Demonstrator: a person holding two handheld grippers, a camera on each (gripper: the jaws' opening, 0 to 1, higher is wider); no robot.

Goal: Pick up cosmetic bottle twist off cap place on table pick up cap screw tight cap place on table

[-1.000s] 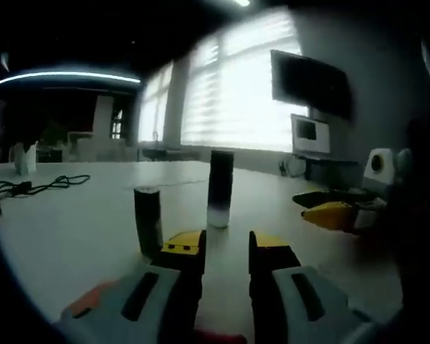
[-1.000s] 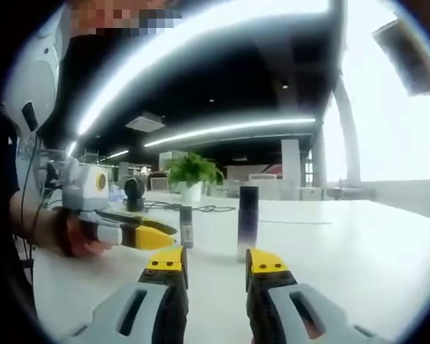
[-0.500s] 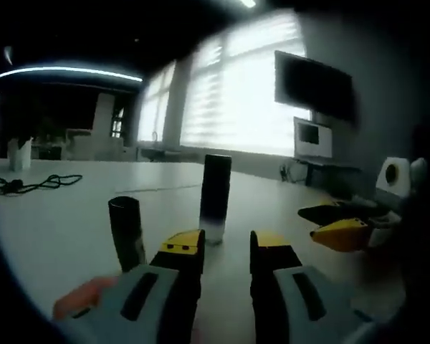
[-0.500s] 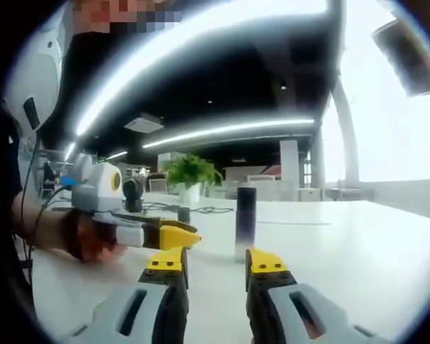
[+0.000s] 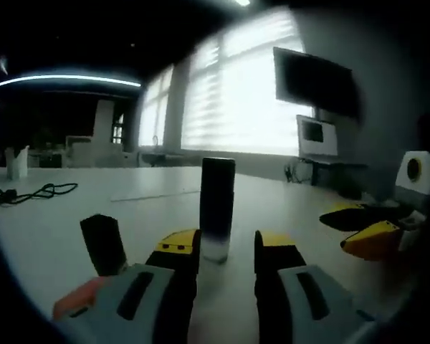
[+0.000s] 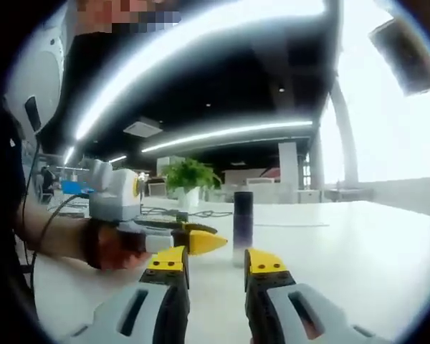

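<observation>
- The table (image 5: 50, 229) is a wide pale top reaching back toward bright windows.
- The left gripper (image 5: 225, 247) hovers low over the table with its jaws released, nothing between them; in the right gripper view it (image 6: 201, 240) comes in from the left, held by a hand (image 6: 111, 247).
- The right gripper (image 6: 211, 261) is likewise parted and holds nothing.
- The cosmetic bottle (image 5: 217, 208) stands upright on the table, well in from its edges, just ahead of the left gripper's yellow tips.
- A shorter dark cylinder (image 5: 102, 244) stands left of the bottle, apart from it; whether it is the cap I cannot tell.
- A black cable (image 5: 29, 193) lies near the far left edge.
</observation>
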